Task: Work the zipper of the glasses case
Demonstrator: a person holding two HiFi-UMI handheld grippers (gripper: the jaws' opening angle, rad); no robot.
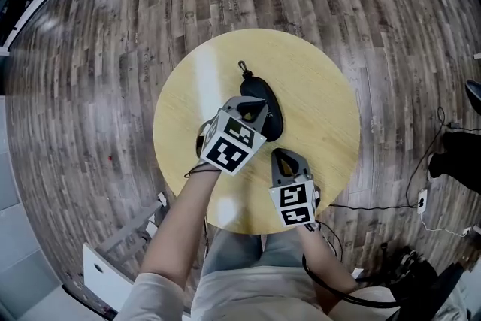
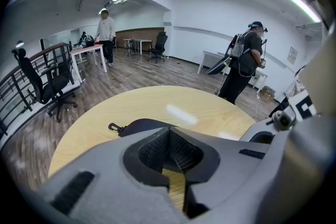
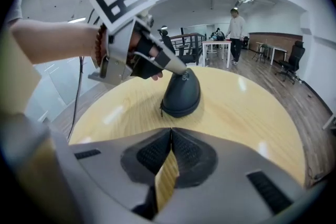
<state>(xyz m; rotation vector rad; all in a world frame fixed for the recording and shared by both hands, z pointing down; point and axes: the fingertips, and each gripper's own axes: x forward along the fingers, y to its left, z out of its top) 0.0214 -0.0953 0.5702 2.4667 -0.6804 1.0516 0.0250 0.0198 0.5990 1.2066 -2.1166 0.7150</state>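
Observation:
A black zip-up glasses case (image 1: 264, 103) lies near the middle of the round wooden table (image 1: 323, 94), its clip (image 1: 243, 68) pointing to the far side. My left gripper (image 1: 258, 111) is shut, and its tips rest on the top of the case (image 3: 181, 93); in the left gripper view the case (image 2: 137, 124) and its clip (image 2: 113, 127) show just beyond the closed jaws. My right gripper (image 1: 283, 156) hovers shut and empty a short way in front of the case. A small zipper tab (image 3: 161, 109) hangs at the case's near left rim.
The table edge (image 3: 286, 128) curves close on all sides, over a wood-plank floor (image 1: 90, 86). Cables (image 1: 391, 204) and dark bags lie on the floor at the right. Two people (image 2: 106, 34) (image 2: 247, 63) stand far off among office chairs (image 2: 44, 84) and desks.

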